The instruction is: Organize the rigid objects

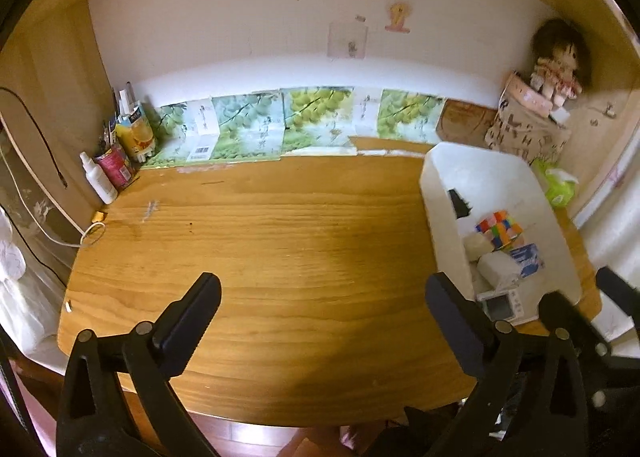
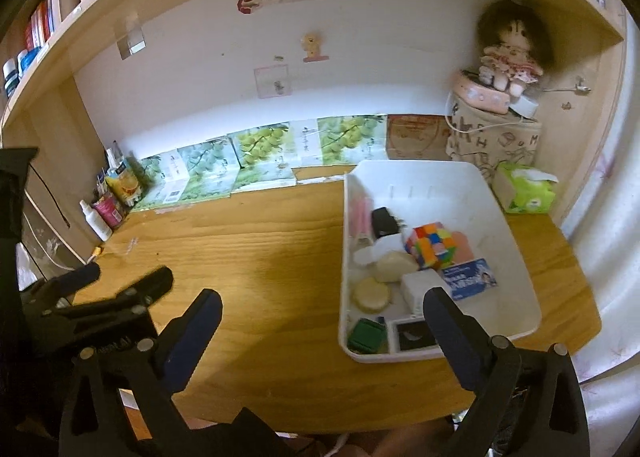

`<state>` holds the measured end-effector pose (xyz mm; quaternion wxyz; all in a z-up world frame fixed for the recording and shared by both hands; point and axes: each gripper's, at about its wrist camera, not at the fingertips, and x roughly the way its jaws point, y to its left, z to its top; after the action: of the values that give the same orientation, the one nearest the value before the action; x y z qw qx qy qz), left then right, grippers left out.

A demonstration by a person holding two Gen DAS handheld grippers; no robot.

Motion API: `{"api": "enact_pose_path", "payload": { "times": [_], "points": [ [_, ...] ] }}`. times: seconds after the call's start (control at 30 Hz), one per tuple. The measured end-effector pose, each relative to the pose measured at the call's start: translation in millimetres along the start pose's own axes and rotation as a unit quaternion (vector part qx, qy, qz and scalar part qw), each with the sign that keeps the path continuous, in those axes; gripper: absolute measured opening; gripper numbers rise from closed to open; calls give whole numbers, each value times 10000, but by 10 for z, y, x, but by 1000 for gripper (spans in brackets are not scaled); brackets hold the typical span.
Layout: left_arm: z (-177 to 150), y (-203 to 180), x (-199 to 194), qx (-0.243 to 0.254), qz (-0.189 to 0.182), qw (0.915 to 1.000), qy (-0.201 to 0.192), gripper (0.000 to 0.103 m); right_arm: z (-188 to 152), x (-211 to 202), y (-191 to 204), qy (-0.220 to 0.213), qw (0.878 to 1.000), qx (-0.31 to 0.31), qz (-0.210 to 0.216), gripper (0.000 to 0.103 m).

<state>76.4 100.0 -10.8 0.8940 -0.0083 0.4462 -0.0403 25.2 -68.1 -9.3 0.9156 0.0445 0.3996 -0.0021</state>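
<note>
A white bin (image 2: 432, 185) stands on the right side of the wooden desk (image 2: 260, 257). It holds a colourful puzzle cube (image 2: 430, 245), a blue card box (image 2: 472, 279), a white box (image 2: 418, 289), a cream oval lump (image 2: 394, 265), a round cream disc (image 2: 371, 294), a green box (image 2: 368, 335) and a black plug (image 2: 384, 221). My right gripper (image 2: 323, 297) is open and empty above the desk, its right finger over the bin's near end. My left gripper (image 1: 323, 285) is open and empty above bare wood, left of the bin (image 1: 480, 169) and cube (image 1: 500, 229).
A spray bottle (image 1: 98, 179), a can and cartons crowd the back left corner. Grape-printed boxes (image 1: 316, 117) line the back wall. A doll (image 2: 510, 53) sits on a patterned bag at the back right, beside a green tissue pack (image 2: 524, 187). A white cable (image 1: 86, 235) lies at the left edge.
</note>
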Motion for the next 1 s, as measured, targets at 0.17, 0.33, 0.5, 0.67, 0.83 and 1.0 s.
{"api": "enact_pose_path", "payload": {
  "times": [0.17,0.33,0.5,0.67,0.83,1.0],
  "points": [
    [-28,-213,-120,-45,53,9996,-262,102,-25,-82,-195,-41,9999,-109,50,101],
    [-22,-379,-166,-107,229,9988,-429,102,-35,-76,-355,-18,9998,-197,62,101],
    [-8,-516,-193,-82,376,9979,-522,102,-21,-74,-477,-59,9997,-224,84,101],
    [5,-561,-185,-65,432,9976,-540,102,-6,-47,-568,-69,9997,-211,141,101],
    [18,-623,-166,-58,486,9973,-542,102,18,-27,-622,-82,9995,-244,154,101],
    [29,-652,-150,-43,496,9974,-524,102,22,-21,-616,-78,9997,-216,124,101]
  ]
}}
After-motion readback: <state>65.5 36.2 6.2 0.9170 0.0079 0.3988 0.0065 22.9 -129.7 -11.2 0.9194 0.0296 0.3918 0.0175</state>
